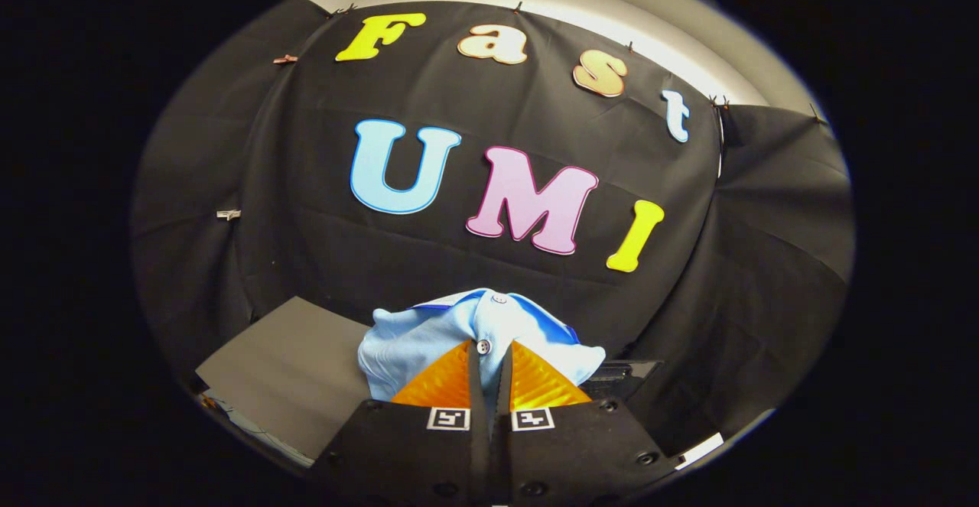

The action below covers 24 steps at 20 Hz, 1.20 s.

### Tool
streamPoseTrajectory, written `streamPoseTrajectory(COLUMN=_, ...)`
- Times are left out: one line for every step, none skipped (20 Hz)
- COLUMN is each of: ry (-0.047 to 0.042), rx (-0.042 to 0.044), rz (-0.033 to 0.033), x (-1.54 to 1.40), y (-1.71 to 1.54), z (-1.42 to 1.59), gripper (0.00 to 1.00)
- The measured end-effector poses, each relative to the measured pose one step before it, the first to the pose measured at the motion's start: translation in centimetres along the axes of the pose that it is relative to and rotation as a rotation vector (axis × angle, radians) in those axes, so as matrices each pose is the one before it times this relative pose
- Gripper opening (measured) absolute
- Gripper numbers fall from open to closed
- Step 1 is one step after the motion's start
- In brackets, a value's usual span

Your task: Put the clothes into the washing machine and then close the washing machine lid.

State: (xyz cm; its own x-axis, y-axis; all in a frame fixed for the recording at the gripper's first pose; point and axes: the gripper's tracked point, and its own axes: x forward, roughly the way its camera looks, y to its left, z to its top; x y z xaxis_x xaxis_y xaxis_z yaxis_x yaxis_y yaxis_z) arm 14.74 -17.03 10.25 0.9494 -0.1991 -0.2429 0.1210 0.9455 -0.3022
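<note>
A light blue shirt (459,327) with white buttons and a darker blue trim is bunched up between and just ahead of my fingers. My gripper (489,354) is shut on a fold of it, both fingers pressed close together on the cloth, and it is held up in the air in front of the black booth wall. The cloth hangs to both sides of the fingers. A dark, ribbed object (627,377), perhaps part of the washing machine, peeks out behind the shirt to the right; I cannot tell what it is.
A dark grey table top (291,369) lies below and to the left of the shirt, with a pale edge (252,427) along its near side. The black cloth wall stands close beyond.
</note>
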Motion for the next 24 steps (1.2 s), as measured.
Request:
streamPoseTrajectory(ry=-0.00436, rx=0.00290, rz=0.00270, x=0.171, y=-1.622, z=-0.235, gripper=0.05)
streamPoseTrajectory(ry=-0.00493, rx=0.00181, rz=0.00172, x=0.189, y=-1.685, z=-0.455, gripper=0.05)
streamPoseTrajectory(ry=-0.00349, rx=-0.00029, rz=-0.00252, x=0.245, y=-1.774, z=-0.330, gripper=0.05)
streamPoseTrajectory(ry=-0.00178, rx=0.00221, rz=0.00007, x=0.090, y=-1.620, z=-0.370, gripper=0.05)
streamPoseTrajectory(ry=0.00185, rx=0.00334, rz=0.00307, x=0.274, y=-1.533, z=-0.539, gripper=0.05)
streamPoseTrajectory(ry=0.00272, rx=0.00671, rz=-0.00367, x=0.159, y=-1.660, z=-0.530, gripper=0.05)
streamPoseTrajectory(ry=-0.00068, rx=0.00859, rz=-0.00083, x=0.251, y=-1.530, z=-0.552, gripper=0.05)
streamPoseTrajectory(ry=0.00147, rx=0.00560, rz=-0.00129, x=0.271, y=-1.382, z=-0.568, gripper=0.05)
streamPoseTrajectory(ry=0.00377, rx=0.00405, rz=0.00002, x=0.339, y=-1.305, z=-0.712, gripper=0.05)
streamPoseTrajectory(ry=0.00692, rx=-0.00144, rz=0.00325, x=0.390, y=-1.020, z=-0.928, gripper=0.05)
streamPoseTrajectory(ry=0.01233, rx=-0.00976, rz=-0.00032, x=0.451, y=-0.976, z=-1.155, gripper=0.05)
streamPoseTrajectory(ry=0.01673, rx=-0.00372, rz=-0.00111, x=0.581, y=-0.962, z=-1.348, gripper=0.05)
streamPoseTrajectory(ry=0.00908, rx=0.00382, rz=0.00060, x=0.539, y=-0.823, z=-1.403, gripper=0.05)
streamPoseTrajectory(ry=0.01124, rx=0.00970, rz=-0.00550, x=0.592, y=-0.865, z=-1.464, gripper=0.05)
streamPoseTrajectory(ry=0.01306, rx=0.01137, rz=0.00027, x=0.831, y=-0.607, z=-1.637, gripper=0.05)
streamPoseTrajectory(ry=0.02553, rx=0.00485, rz=0.00115, x=0.954, y=-0.426, z=-2.017, gripper=0.05)
streamPoseTrajectory(ry=0.02698, rx=0.00151, rz=-0.00120, x=1.041, y=-0.512, z=-1.907, gripper=0.05)
streamPoseTrajectory(ry=0.02422, rx=0.00033, rz=0.00402, x=1.030, y=-0.301, z=-1.775, gripper=0.05)
streamPoseTrajectory(ry=0.01899, rx=0.00225, rz=0.00589, x=0.896, y=-0.165, z=-1.698, gripper=0.05)
streamPoseTrajectory(ry=0.01470, rx=0.00400, rz=0.00754, x=0.813, y=-0.131, z=-1.605, gripper=0.05)
streamPoseTrajectory(ry=0.01559, rx=0.00958, rz=0.00192, x=0.804, y=-0.167, z=-1.316, gripper=0.05)
streamPoseTrajectory(ry=0.02057, rx=0.00839, rz=0.00036, x=0.785, y=-0.047, z=-1.311, gripper=0.05)
streamPoseTrajectory(ry=0.01918, rx=-0.00062, rz=-0.00149, x=0.994, y=-0.051, z=-1.358, gripper=0.05)
streamPoseTrajectory(ry=0.02214, rx=-0.00562, rz=-0.00336, x=0.639, y=-0.034, z=-1.250, gripper=0.05)
